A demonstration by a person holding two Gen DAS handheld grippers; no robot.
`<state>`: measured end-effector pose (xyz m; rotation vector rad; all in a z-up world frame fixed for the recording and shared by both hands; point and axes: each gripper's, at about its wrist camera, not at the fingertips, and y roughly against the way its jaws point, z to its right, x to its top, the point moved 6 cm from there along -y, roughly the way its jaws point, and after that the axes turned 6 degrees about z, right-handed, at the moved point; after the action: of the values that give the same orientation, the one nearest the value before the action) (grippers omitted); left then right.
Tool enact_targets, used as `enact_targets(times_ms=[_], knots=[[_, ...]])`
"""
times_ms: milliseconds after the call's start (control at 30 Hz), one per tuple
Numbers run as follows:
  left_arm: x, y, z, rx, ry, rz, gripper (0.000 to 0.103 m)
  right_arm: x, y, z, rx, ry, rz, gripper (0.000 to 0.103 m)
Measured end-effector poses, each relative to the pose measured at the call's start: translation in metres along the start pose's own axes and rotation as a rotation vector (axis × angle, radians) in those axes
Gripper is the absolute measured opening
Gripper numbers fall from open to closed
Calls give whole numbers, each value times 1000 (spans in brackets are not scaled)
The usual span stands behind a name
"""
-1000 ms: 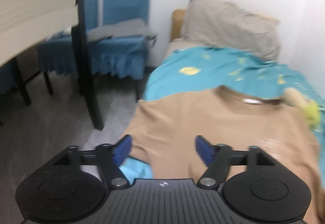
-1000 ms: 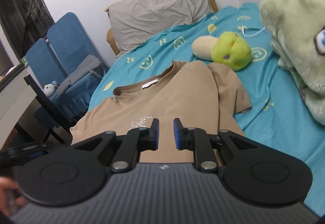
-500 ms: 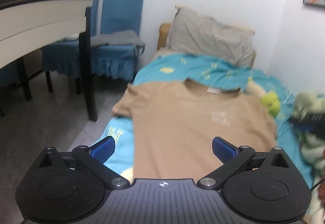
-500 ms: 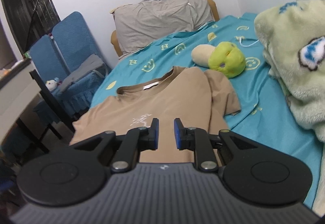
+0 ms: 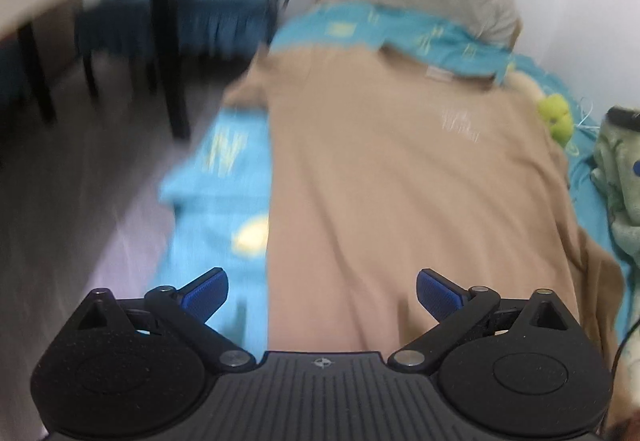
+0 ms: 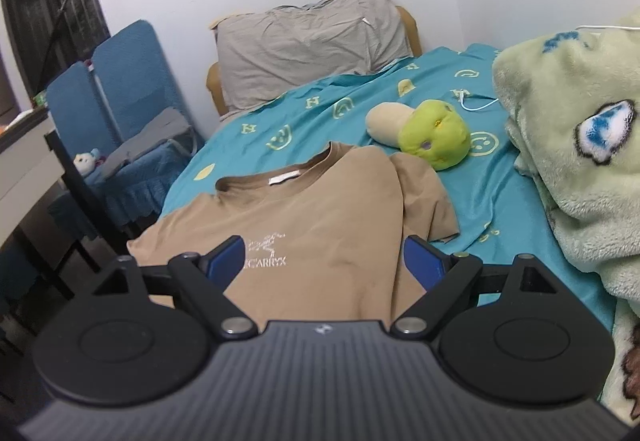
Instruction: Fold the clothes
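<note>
T-shirt (image 6: 320,217) flat on the bed (image 6: 496,193)
My right hand-held gripper (image 6: 323,261) is opening above it, nothing between; my left hand-held gripper (image 5: 322,291) gapes, closing slightly.

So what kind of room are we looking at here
Most likely a small bedroom. A bed with a teal patterned sheet and a grey pillow against the wall holds a tan short-sleeved T-shirt laid flat, with a green plush toy beside it.
</note>
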<state>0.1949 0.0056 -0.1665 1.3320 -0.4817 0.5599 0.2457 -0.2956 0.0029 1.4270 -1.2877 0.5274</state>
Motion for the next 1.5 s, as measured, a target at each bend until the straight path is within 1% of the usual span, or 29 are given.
enact_targets(times_ms=[67, 167, 200, 300, 367, 400, 467, 500, 533, 567, 600, 667, 700, 767, 833, 867, 900, 1000, 1067, 1100, 1133, 1167, 1200, 1233, 1267, 1333, 1400, 1433, 1500], knots=[[-14, 1, -9, -35, 42, -73, 96, 1, 0, 4, -4, -11, 4, 88], [-29, 6, -17, -44, 64, -146, 94, 2, 3, 13, -11, -47, 2, 88], [-34, 7, -18, -38, 60, -164, 93, 2, 4, 16, -13, -59, 1, 88], [-46, 7, -27, 16, 54, -213, 85, 6, 10, 26, -12, -103, 12, 88], [-48, 8, -27, 21, 44, -225, 84, 9, 14, 32, -11, -130, 22, 88], [-48, 9, -25, 16, 30, -236, 79, 10, 16, 35, -10, -142, 26, 88], [-48, 13, -23, 19, -9, -245, 62, 12, 19, 42, -13, -164, 31, 88], [-48, 15, -23, 23, -30, -247, 42, 13, 21, 45, -16, -173, 33, 88], [-49, 17, -22, 7, -32, -257, 17, 14, 22, 48, -18, -183, 36, 88], [-50, 18, -21, -13, -31, -268, 7, 15, 23, 51, -21, -193, 38, 88], [-50, 22, -23, -40, -17, -277, 4, 16, 23, 54, -24, -201, 37, 88], [-45, 31, -28, -58, -7, -269, 3, 18, 24, 59, -30, -217, 36, 88], [-41, 36, -31, -58, -12, -265, 3, 19, 23, 61, -39, -217, 37, 88], [-34, 46, -39, -28, -14, -270, 3, 22, 23, 65, -61, -214, 42, 88], [-31, 50, -52, 57, -26, -305, 3, 27, 25, 72, -71, -218, 48, 88], [-31, 49, -57, 86, -33, -319, 3, 30, 26, 76, -72, -223, 53, 88], [-31, 47, -58, 99, -40, -333, 3, 33, 28, 80, -72, -231, 59, 88], [-30, 44, -50, 117, -69, -328, 4, 43, 27, 94, -45, -265, 50, 88], [-28, 44, -42, 122, -95, -312, 9, 44, 25, 102, -25, -292, 31, 88], [-26, 46, -39, 129, -117, -292, 20, 44, 24, 106, -19, -307, 21, 88], [-23, 50, -34, 131, -133, -265, 34, 42, 24, 109, -11, -323, 11, 88], [-18, 54, -29, 134, -142, -233, 42, 41, 22, 111, 5, -350, 3, 88], [-13, 58, -24, 137, -151, -200, 57, 39, 19, 114, 24, -379, -5, 88], [-6, 62, -19, 157, -164, -158, 67, 38, 17, 116, 43, -408, -13, 88], [1, 65, -12, 168, -176, -111, 69, 37, 14, 118, 62, -437, -21, 88], [15, 69, 7, 133, -188, -22, 81, 35, 6, 121, 102, -511, -24, 88], [27, 68, 25, 78, -163, 72, 85, 32, -5, 125, 141, -586, -25, 88], [31, 62, 36, 49, -137, 112, 85, 31, -12, 126, 156, -621, -29, 88], [35, 43, 52, -32, -86, 176, 86, 27, -31, 129, 173, -656, -47, 88]])
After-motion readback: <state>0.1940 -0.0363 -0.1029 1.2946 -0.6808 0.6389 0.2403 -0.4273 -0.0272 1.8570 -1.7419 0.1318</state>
